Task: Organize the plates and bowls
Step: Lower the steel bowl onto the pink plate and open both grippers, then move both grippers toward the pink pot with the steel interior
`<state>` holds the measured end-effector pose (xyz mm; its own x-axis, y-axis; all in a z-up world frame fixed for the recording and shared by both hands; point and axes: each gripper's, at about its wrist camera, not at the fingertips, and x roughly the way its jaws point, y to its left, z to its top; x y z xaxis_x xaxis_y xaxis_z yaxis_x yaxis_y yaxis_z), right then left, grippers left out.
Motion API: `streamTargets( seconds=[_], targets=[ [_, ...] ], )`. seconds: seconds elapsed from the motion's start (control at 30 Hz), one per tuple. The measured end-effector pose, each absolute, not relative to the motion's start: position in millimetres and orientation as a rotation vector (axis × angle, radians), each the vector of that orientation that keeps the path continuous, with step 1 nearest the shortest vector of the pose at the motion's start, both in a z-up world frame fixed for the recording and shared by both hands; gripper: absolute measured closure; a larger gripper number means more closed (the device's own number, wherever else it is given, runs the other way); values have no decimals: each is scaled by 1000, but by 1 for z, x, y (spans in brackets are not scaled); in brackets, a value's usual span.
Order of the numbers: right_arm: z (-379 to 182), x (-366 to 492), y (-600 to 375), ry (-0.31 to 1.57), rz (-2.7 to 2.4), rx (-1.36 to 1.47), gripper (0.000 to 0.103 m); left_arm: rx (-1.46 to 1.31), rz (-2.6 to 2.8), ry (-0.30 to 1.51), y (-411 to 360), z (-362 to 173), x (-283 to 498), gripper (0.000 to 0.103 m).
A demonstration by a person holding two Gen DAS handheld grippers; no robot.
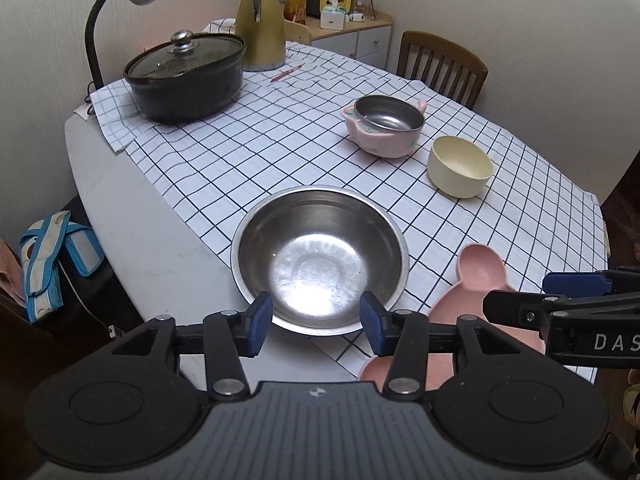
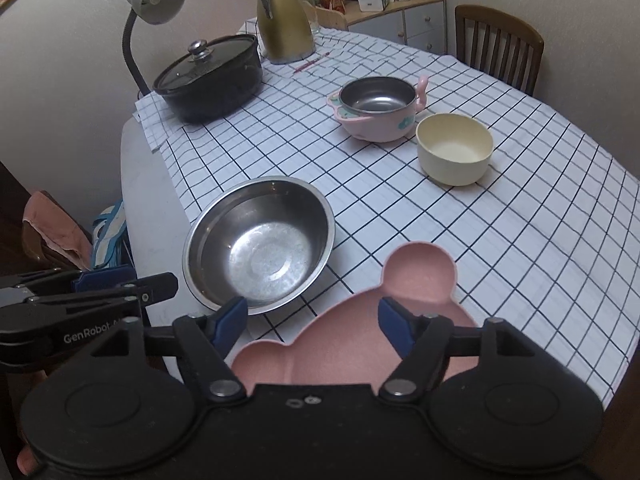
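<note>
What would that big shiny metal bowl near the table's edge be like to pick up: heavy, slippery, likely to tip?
The large steel bowl looks thin-walled and empty, so probably light for its size. Its polished, sloping sides seem slippery; pinching the rolled rim looks safer. Its flat base is small beneath a wide rim, so a push high up might rock it, and a low push would likely slide it on the checked tablecloth.

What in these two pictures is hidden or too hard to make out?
- Pink plate: near part hidden by the right gripper in the right view; mostly covered by both grippers in the left view.
- Steel bowl: near rim sits behind the left gripper pads in the left view.
- Shelf clutter: too small in both views.
- Pot: contents obscured by the speckled lid.
- Lamp: base hidden behind the pot.
</note>
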<state>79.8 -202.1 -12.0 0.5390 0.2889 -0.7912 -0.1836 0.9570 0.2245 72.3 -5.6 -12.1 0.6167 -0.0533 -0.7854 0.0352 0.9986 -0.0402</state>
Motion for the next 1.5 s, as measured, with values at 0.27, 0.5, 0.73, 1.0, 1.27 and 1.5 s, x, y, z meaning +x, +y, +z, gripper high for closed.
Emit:
streamTargets(
  seconds=[0.27,0.5,0.73,1.0,1.27,1.5],
  targets=[
    [13,74,-211,892,275,121,12,-27,-77,841,-7,8,76,33],
    [24,104,-206,850,217,129,7,-21,-148,796,6,15,129,29],
    [29,163,-198,846,84,177,7,35,-268,781,19,25,217,29],
    [31,230,-192,838,-64,229,7,109,-389,773,19,27,320,29],
    [17,286,-191,876,-167,263,7,111,-472,854,2,-1,402,29],
    [-5,331,-196,919,-219,278,9,148,-502,893,-18,-30,452,29]
  ],
)
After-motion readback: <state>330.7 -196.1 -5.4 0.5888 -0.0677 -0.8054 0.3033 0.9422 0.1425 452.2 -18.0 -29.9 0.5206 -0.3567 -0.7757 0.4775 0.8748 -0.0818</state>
